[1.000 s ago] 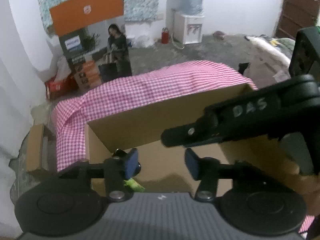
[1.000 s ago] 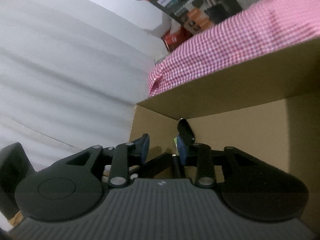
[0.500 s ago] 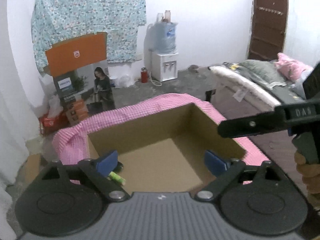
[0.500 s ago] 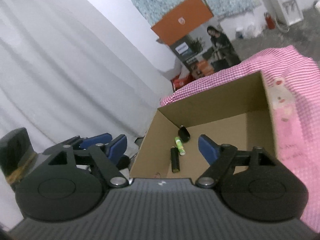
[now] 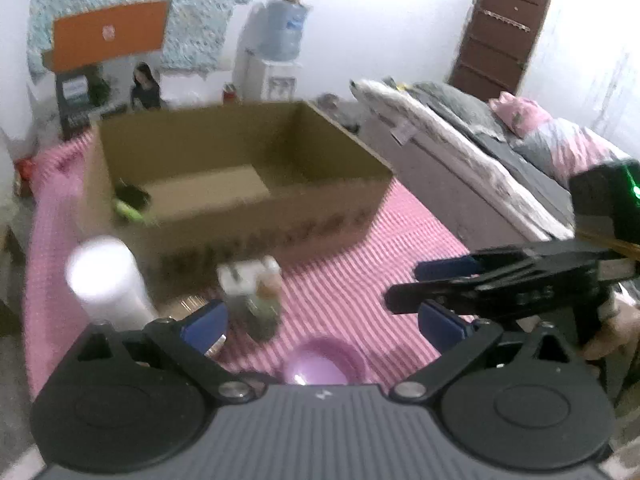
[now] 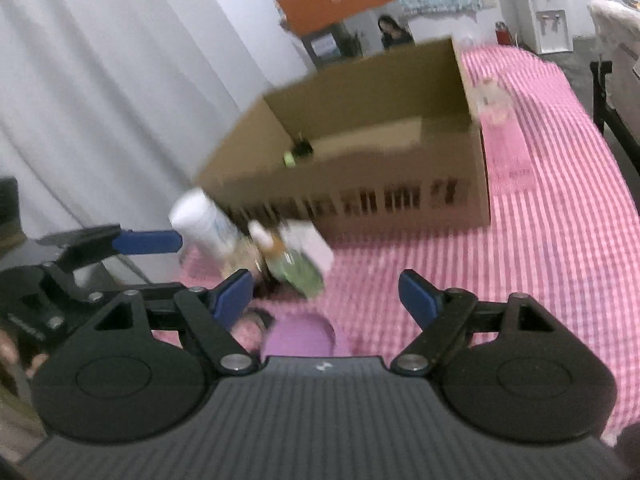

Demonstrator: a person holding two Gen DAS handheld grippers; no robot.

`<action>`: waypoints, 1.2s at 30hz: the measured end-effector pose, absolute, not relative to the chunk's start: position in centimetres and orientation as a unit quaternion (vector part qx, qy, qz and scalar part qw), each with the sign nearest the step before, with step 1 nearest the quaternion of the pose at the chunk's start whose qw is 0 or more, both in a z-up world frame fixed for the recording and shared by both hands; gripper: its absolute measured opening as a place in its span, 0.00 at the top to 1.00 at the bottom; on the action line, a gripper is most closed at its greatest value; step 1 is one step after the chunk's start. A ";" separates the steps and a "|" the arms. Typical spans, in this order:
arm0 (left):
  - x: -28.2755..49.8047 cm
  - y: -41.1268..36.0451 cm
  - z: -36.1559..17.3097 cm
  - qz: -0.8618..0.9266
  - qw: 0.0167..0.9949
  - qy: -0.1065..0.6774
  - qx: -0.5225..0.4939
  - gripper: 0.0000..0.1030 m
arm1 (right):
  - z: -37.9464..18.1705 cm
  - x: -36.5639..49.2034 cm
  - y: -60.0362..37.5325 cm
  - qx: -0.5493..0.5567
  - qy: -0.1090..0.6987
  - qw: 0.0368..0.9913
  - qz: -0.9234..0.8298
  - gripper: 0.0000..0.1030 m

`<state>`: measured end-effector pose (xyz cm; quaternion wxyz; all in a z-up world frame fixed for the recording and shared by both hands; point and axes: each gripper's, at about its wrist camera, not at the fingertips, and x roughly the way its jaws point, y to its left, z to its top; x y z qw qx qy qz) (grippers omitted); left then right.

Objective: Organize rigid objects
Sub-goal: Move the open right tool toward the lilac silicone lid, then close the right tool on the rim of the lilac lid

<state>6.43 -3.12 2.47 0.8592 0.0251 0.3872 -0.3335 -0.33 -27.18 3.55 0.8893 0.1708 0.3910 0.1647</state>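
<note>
On the left of the pink checked cloth point(image 5: 400, 240), a white cylindrical bottle point(image 5: 108, 280) is seen upright, just in front of the near left corner of the cardboard box point(image 5: 280, 204). Beside it, a small cluster is made out through the blur: a dropper bottle with greenish contents point(image 6: 296, 264) and a white boxy item point(image 6: 312, 244), both still outside the box. Nearer the cameras, a purple bowl-like object point(image 5: 320, 368) is partly hidden by the gripper body.

Inside the box, at its left end, a green stick-shaped item point(image 5: 128, 210) and a small black item point(image 5: 134, 196) are already stowed; the rest of the floor is seen bare. To the right of the box, a pale pink packet point(image 6: 500, 120) lies on the cloth, too blurred to identify.

The left gripper point(image 5: 320, 324) is widening to its full spread, with nothing pressed between its blue pads. The right gripper point(image 6: 326, 296) is held apart and empty as well.

The task is judged to be at an early stage: two pieces are boxed, and at least the bottle, the dropper, the white item and the purple object remain to be collected.
</note>
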 end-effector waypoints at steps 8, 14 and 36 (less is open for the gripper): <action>4.2 -6.1 -2.2 -0.319 0.856 0.391 0.110 0.00 | -0.2 1.0 -26.2 0.162 0.451 0.860 0.177 0.50; 3.6 -8.0 -3.8 -0.317 0.847 0.388 0.176 0.01 | -1.2 1.7 -24.4 0.147 0.469 0.850 0.190 0.62; 5.0 -12.1 -5.7 -0.315 0.830 0.403 0.221 0.26 | -2.1 2.1 -24.0 0.114 0.479 0.853 0.172 0.82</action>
